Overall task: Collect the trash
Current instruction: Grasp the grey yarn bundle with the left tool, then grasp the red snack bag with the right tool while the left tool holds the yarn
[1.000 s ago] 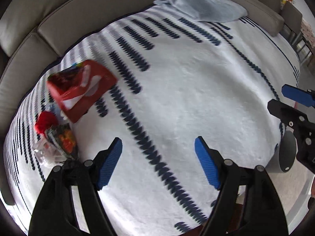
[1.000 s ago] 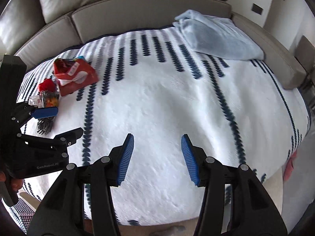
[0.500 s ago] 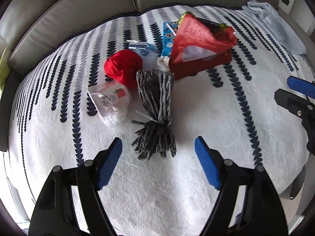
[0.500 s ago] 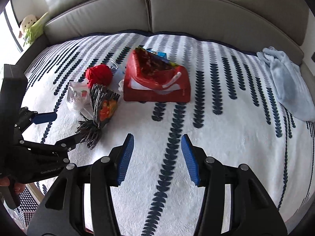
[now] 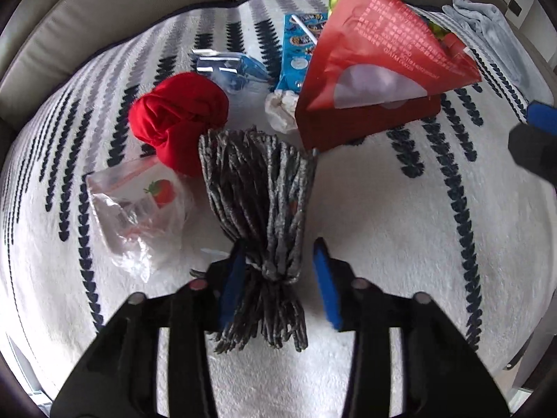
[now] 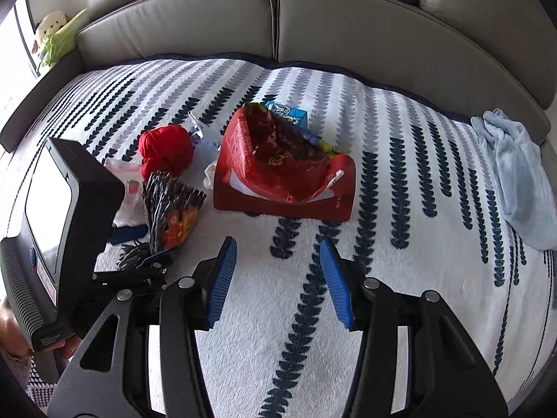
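Note:
A grey fringed bundle (image 5: pixel 264 191) with an orange printed side (image 6: pixel 177 226) lies on the white, navy-patterned blanket (image 5: pixel 400 244). My left gripper (image 5: pixel 277 254) points down over its tied neck and its jaws are closing. The left pad touches the bundle, while a strip of blanket still shows at the right pad. In the right wrist view the left gripper (image 6: pixel 142 247) straddles the same neck. Behind lie a red cloth ball (image 5: pixel 177 115), a clear strawberry bag (image 5: pixel 139 209) and a red bag (image 6: pixel 278 174). My right gripper (image 6: pixel 277 247) hangs open over bare blanket.
A blue carton (image 5: pixel 296 55), a crumpled tissue (image 5: pixel 280 111) and a clear wrapper (image 5: pixel 229 69) lie behind the pile. A light blue towel (image 6: pixel 515 181) rests at the right. Grey sofa cushions (image 6: pixel 348 17) ring the blanket, with a plush toy (image 6: pixel 52 38) at the far left.
Both views swung from bare blanket to the trash pile. My left gripper came down over the grey bundle and its jaws narrowed around it. The right jaws kept their width.

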`<action>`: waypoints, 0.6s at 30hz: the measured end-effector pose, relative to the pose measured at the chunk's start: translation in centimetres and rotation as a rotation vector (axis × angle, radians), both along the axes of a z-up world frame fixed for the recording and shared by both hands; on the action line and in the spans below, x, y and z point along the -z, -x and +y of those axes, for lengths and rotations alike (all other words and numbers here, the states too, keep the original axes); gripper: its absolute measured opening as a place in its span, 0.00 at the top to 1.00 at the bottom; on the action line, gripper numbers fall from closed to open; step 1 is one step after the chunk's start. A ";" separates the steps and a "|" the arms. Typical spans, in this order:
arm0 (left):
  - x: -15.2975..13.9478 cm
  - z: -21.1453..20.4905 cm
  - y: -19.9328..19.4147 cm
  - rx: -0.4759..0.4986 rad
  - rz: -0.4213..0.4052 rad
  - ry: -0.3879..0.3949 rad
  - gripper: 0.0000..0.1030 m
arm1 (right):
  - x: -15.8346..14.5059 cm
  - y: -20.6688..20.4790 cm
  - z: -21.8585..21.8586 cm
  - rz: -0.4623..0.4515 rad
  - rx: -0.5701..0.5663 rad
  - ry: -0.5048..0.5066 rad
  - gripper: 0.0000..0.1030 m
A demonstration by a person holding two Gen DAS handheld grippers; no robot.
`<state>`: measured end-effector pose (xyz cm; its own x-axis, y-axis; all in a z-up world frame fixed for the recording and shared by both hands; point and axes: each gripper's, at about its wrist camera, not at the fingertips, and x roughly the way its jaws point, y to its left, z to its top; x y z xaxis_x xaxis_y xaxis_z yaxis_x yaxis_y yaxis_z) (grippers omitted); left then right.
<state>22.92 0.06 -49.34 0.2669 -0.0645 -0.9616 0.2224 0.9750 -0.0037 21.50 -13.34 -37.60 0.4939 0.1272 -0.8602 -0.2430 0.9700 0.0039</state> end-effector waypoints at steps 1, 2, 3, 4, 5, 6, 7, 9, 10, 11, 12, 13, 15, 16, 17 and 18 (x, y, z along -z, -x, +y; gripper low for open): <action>0.2 0.1 0.0 0.003 0.013 0.022 0.81 | -0.1 -0.4 0.0 -0.008 0.000 0.001 0.53; 0.3 0.2 0.1 0.005 0.014 0.026 0.82 | -0.3 -0.6 0.0 -0.013 -0.002 0.002 0.53; 0.2 0.2 0.2 0.011 0.011 0.027 0.84 | -0.4 -0.9 0.2 -0.019 -0.008 0.004 0.53; 0.2 0.2 0.2 0.017 0.013 0.030 0.85 | -0.4 -1.3 0.3 -0.024 -0.015 0.006 0.53; 0.1 0.3 0.2 0.018 0.014 0.034 0.86 | -0.5 -1.6 0.5 -0.027 -0.027 0.008 0.53; 0.0 0.4 0.1 0.016 0.017 0.042 0.86 | -0.5 -1.9 0.7 -0.032 -0.038 0.011 0.53; -0.1 0.5 0.1 0.012 0.021 0.050 0.87 | -0.5 -2.2 1.0 -0.038 -0.052 0.016 0.53; -0.3 0.8 -0.1 0.005 0.021 0.059 0.87 | -0.6 -2.8 1.7 -0.050 -0.077 0.026 0.53; -0.4 0.9 -0.2 0.003 0.021 0.060 0.87 | -0.5 -3.1 2.0 -0.053 -0.087 0.028 0.53; -0.6 1.0 -0.2 0.001 0.020 0.062 0.87 | -0.5 -3.5 2.3 -0.054 -0.095 0.028 0.53; -0.7 1.1 -0.3 0.001 0.018 0.063 0.87 | -0.4 -3.8 2.6 -0.054 -0.102 0.031 0.53; -0.7 1.2 -0.4 0.000 0.016 0.061 0.87 | -0.2 -4.1 2.9 -0.053 -0.109 0.034 0.53; -0.9 1.5 -0.3 0.000 0.013 0.061 0.87 | 0.3 -4.6 3.5 -0.049 -0.120 0.042 0.53; -1.0 1.6 -0.3 0.000 0.012 0.061 0.87 | 0.5 -4.9 3.7 -0.046 -0.125 0.045 0.53; -1.0 1.7 -0.3 -0.002 0.012 0.059 0.87 | 0.8 -5.1 3.9 -0.041 -0.129 0.049 0.53; -1.1 1.9 -0.3 -0.003 0.010 0.057 0.87 | 1.0 -5.2 4.2 -0.037 -0.134 0.053 0.53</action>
<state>23.26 1.93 -48.21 0.2575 -0.1183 -0.9590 0.2189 0.9738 -0.0614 26.71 -9.16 -38.63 0.5069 0.1487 -0.8491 -0.3696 0.9274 -0.0582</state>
